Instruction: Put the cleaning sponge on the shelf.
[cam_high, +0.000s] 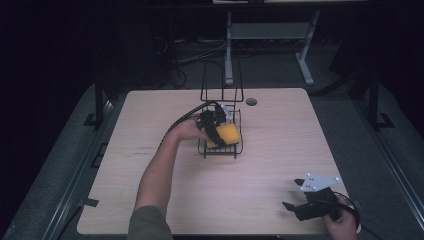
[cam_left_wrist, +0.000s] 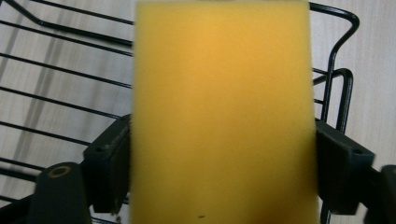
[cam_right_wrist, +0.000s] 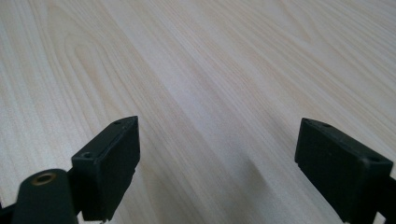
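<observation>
My left hand-held gripper (cam_high: 218, 131) is clamped on the sponge (cam_high: 226, 135), one jaw pressed against each side of it, as the left gripper view makes plain (cam_left_wrist: 219, 116). In the high view the sponge sits over the low front tray of the wire rack (cam_high: 222, 95), near the middle of the counter (cam_high: 280, 135). My right hand-held gripper (cam_high: 295, 195) is parked near the counter's near right corner, jaws spread wide with nothing between them, well apart from the rack.

My worry is the wires. If I lower the sponge at an angle, a jaw tip could catch a rod or the tray's raised edge and drag the light rack across the counter, since the other gripper is too far off to steady it. Letting go early could also leave the soft sponge tilted against a wire instead of lying flat.

I cannot tell whether the sponge already touches the tray bottom or hangs just above it: it blocks most of the left gripper view, and its lower edge is cut off there. In the high view my hand and the gripper cover the sponge's left end, and the dim light makes the thin wires hard to trace.
</observation>
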